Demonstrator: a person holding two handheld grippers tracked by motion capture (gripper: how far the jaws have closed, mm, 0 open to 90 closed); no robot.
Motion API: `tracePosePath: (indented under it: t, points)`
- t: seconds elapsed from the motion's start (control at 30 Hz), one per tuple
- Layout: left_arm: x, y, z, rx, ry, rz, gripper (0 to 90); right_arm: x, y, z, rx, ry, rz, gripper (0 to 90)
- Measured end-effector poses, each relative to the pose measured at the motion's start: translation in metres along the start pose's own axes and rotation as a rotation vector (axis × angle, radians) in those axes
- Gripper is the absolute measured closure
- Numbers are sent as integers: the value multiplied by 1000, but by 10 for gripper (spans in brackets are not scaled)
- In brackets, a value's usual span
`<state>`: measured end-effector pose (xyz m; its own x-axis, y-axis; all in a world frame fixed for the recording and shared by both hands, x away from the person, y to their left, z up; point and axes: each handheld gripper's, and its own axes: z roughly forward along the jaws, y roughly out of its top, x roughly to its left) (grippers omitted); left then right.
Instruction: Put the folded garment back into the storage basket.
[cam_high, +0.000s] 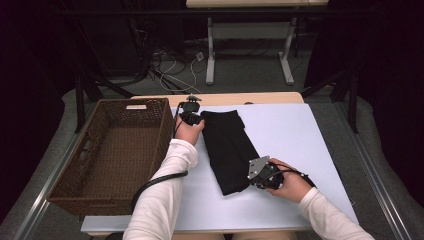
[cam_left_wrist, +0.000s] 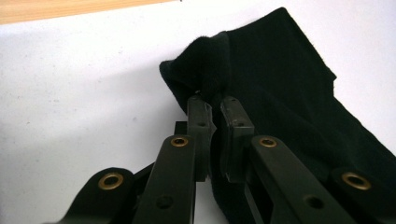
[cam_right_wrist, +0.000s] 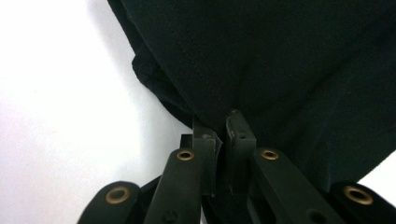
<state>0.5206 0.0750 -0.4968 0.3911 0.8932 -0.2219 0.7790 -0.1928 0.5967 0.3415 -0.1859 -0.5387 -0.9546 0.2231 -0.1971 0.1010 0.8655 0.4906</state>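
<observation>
Tongs, two pairs, one in each hand, both clamped on the same black cloth (cam_high: 229, 149). Left tongs (cam_high: 192, 118) pinch the cloth's far left corner, which bunches up between the closed jaws in the left gripper view (cam_left_wrist: 215, 100). Right tongs (cam_high: 256, 179) pinch the near right edge, the jaws pressed together on a fold in the right gripper view (cam_right_wrist: 223, 122). One cloth, folded into a long strip, lies on the desk (cam_high: 300, 135) and runs slantwise from the far left corner toward the near right. Desk top is pale, almost white, with a wooden strip along its far edge. One brown wicker basket (cam_high: 155, 131) stands at the left end of the desk, just beside the left hand (cam_high: 188, 131). Right hand (cam_high: 292, 186) rests on the desk near its front edge. Behind the desk, grey floor carries loose cables (cam_high: 172, 70) and the two white legs of a second table (cam_high: 247, 55), whose top is cut off by the upper edge. Room sides fall into darkness, and little can be made out there. Both sleeves are white and are cut off at the bottom of the high view.
</observation>
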Motion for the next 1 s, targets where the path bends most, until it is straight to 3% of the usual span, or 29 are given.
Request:
tracePosePath:
  t: [0.23,0.47,1.0]
  points:
    - [1,1,-1,8,0,4,841,3,-1,-2,-24,-29,-84,854]
    - [0,4,-3,11,-14,-13,841,9,-3,-11,-108,-117,-183,853]
    - [-6,10,-12,-13,0,3,842,19,-1,-29,-256,-258,-277,853]
